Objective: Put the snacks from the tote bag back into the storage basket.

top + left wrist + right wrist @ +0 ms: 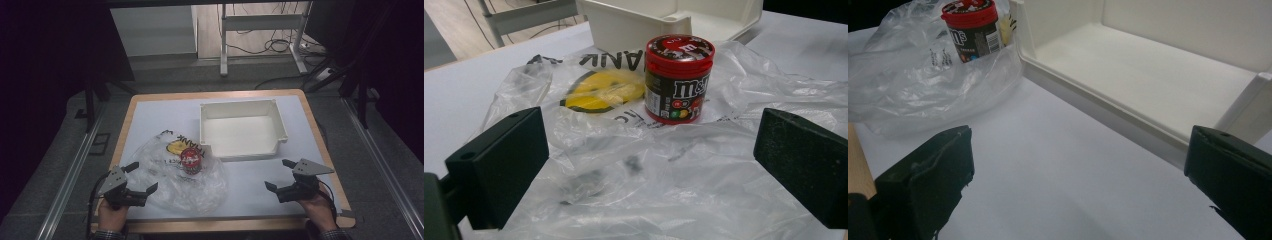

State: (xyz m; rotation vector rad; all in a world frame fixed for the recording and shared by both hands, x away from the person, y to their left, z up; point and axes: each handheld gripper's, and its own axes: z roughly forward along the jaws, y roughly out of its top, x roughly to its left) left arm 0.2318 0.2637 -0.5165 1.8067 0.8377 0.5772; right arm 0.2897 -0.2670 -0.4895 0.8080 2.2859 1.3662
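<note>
A red-lidded candy jar (191, 160) (678, 78) (973, 30) stands upright on a crumpled clear plastic bag (181, 175) (634, 170) (913, 75) with a yellow smiley print. A white open bin (242, 129) (624, 25) (1148, 65) sits empty behind and right of the jar. My left gripper (141, 179) (649, 170) is open at the bag's near left edge, its jaws spread over the plastic. My right gripper (280, 174) (1078, 175) is open over bare table in front of the bin's right corner.
The white table top (160, 112) has a wooden rim (320, 130). Beyond the table stand a metal frame (260, 22) and loose cables (270, 47) on the floor. Bare surface lies between the bag and my right gripper.
</note>
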